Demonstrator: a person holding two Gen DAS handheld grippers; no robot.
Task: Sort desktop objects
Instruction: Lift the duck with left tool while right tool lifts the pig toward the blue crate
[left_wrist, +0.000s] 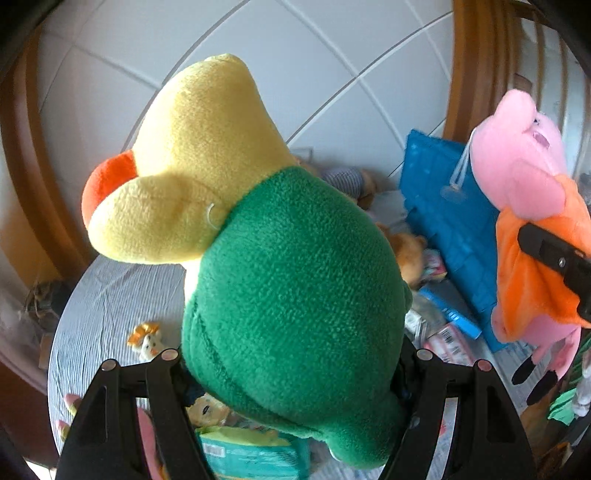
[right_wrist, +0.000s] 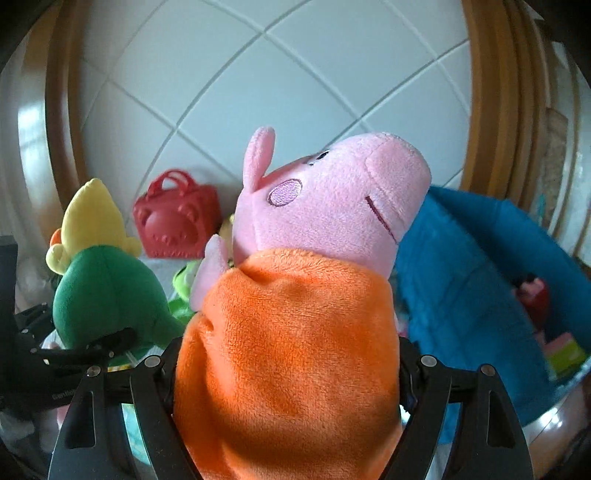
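Two large plush toys are up in the air: one duck (left_wrist: 288, 266) in a green top and one pink pig (right_wrist: 325, 229) in an orange dress. Two grippers show, one left gripper (left_wrist: 291, 373) and one right gripper (right_wrist: 288, 373). One blue fabric bin (right_wrist: 480, 280) stands at the right. One red toy handbag (right_wrist: 175, 218) sits at the tiled wall. One small chick figure (left_wrist: 147, 339) lies on the one round table (left_wrist: 96, 306). One blue box (left_wrist: 450, 310) lies among smaller clutter too blurred to count.
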